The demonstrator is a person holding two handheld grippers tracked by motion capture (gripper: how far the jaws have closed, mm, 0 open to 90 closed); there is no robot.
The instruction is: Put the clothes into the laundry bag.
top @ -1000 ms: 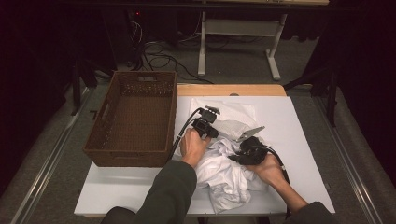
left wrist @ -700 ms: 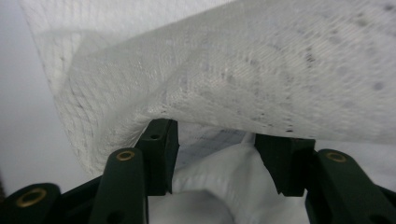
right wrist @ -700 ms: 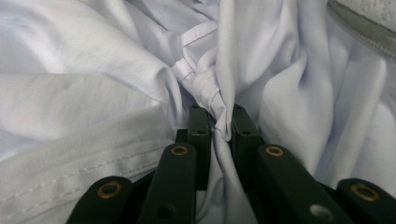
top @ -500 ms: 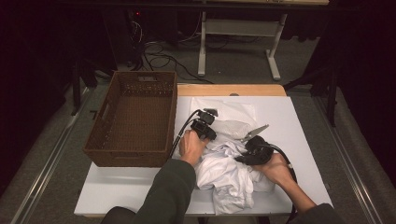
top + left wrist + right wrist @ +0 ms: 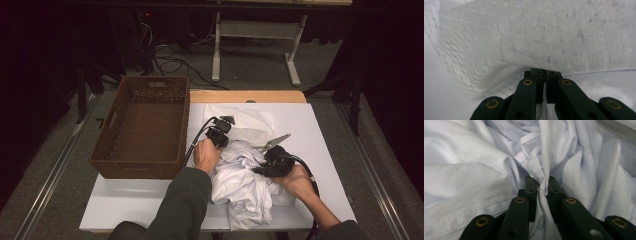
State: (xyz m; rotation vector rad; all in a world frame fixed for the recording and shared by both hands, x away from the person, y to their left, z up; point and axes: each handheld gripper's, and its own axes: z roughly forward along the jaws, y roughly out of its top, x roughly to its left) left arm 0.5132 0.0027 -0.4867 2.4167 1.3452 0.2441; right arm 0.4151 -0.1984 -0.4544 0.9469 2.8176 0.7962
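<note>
The table [image 5: 125, 210] carries a wicker basket [image 5: 142, 127] at its left and, just beside it toward the middle, a crumpled white garment [image 5: 245, 185] with a flatter pale cloth [image 5: 240, 120] lying at its far edge. The work in hand looks like taking hold of the garment at two spots so it can be lifted and spread or moved. To do that well, both grips should likely sit on an edge or hem rather than on a loose bunch, and the hands should draw apart evenly so the fabric opens instead of knotting. The person's left forearm comes up from the bottom edge, and the left gripper [image 5: 219, 136] points away over the garment's far-left side. Its jaws have just been closing and, in the left gripper view, stand pinched on a thin fold of fabric [image 5: 545, 101]. The right hand lies lower and to the right, its gripper [image 5: 272, 162] aimed leftward into the heap. In the right gripper view those jaws clamp a twisted gather of cloth beside a stitched hem [image 5: 524, 158].
</note>
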